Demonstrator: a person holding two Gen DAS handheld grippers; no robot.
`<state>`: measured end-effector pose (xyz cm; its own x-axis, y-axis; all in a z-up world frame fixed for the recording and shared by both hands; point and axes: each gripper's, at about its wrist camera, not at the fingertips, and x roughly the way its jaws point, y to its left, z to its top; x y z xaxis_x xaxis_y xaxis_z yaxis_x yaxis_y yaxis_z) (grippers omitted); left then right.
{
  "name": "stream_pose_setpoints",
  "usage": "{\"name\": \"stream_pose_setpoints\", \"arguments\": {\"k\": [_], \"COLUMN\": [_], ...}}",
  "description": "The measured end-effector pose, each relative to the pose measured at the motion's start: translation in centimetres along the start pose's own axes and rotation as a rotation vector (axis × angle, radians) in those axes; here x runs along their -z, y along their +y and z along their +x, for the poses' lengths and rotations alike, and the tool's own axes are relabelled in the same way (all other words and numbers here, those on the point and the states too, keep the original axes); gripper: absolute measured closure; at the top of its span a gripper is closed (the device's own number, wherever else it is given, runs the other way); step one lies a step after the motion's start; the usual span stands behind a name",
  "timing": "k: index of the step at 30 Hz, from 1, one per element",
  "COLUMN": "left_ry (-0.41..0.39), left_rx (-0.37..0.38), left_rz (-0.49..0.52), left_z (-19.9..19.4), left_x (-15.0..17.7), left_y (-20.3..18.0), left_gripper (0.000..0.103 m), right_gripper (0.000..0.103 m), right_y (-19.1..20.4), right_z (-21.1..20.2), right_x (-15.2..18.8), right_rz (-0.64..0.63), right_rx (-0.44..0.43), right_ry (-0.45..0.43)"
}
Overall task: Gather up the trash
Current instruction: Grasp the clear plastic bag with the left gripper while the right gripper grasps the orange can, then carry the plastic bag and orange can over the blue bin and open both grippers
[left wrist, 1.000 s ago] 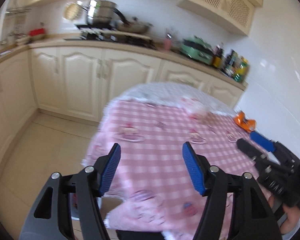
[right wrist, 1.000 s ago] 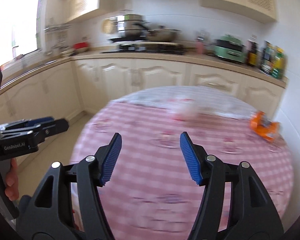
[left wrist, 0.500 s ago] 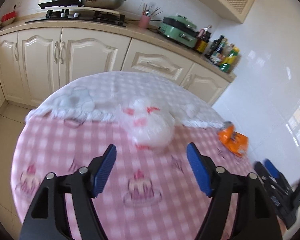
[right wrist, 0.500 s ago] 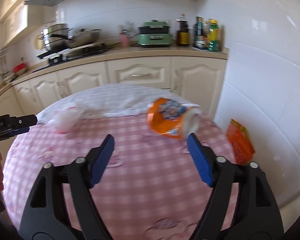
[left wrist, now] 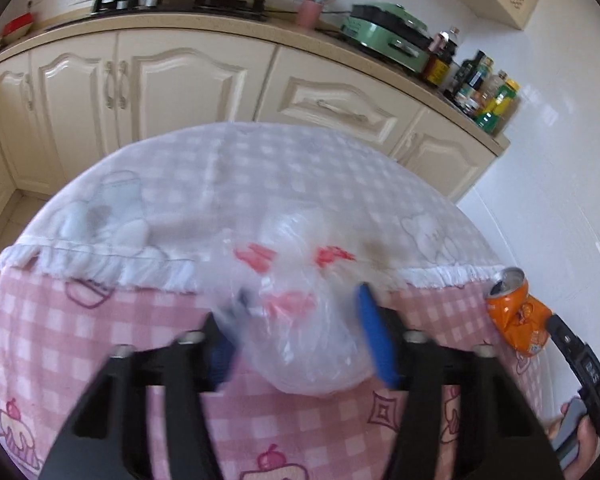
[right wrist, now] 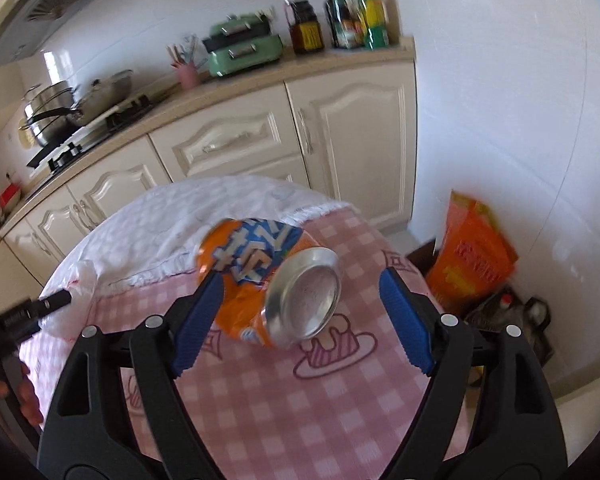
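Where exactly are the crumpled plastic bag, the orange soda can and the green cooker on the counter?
plastic bag [left wrist: 300, 320], left wrist view, on its bulging clear front.
orange soda can [right wrist: 256, 252], right wrist view, on its printed side.
green cooker [right wrist: 242, 46], right wrist view, on its front.

Left wrist camera: looks down along its fingers, close over plastic bag [left wrist: 300, 320], facing counter [left wrist: 228, 28]. Right wrist camera: close over orange can [right wrist: 268, 284], tilted, facing corner cabinets. Shared: pink checked table [left wrist: 100, 344], can [left wrist: 518, 314], green cooker [right wrist: 242, 50].
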<state>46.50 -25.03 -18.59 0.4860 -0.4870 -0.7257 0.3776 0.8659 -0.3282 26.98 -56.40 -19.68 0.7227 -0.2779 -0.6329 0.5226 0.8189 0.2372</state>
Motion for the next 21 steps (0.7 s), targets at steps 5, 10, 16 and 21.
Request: {"name": "stream_pose_setpoints", "arguments": {"k": [5,10,16,21], "left_ry": [-0.04,-0.065,-0.124,-0.167], "left_rx": [-0.019,0.035,0.079,0.089], "left_rz": [0.106,0.131,0.16,0.155], "left_z": [-1.6,-4.1,-8.4,-12.1], "left_x": [0.7,1.6,2.7,4.0], "left_y": [-1.9,-2.7,-3.4,-1.9], "left_gripper": [0.075,0.076,0.077,0.077], "right_gripper": [0.025,0.06,0.085,0.085], "right_y": [-0.5,-0.1,1.6,4.5], "right_z": [2.0,1.6,-1.1,-3.2], "right_x": [0.2,0.3,1.2,2.5], "right_rz": [0.041,0.023,-0.035,-0.08], "right_rx": [-0.028,-0.034,-0.044,-0.11], "right_ry": [0.063,0.049,-0.007,-0.017]}}
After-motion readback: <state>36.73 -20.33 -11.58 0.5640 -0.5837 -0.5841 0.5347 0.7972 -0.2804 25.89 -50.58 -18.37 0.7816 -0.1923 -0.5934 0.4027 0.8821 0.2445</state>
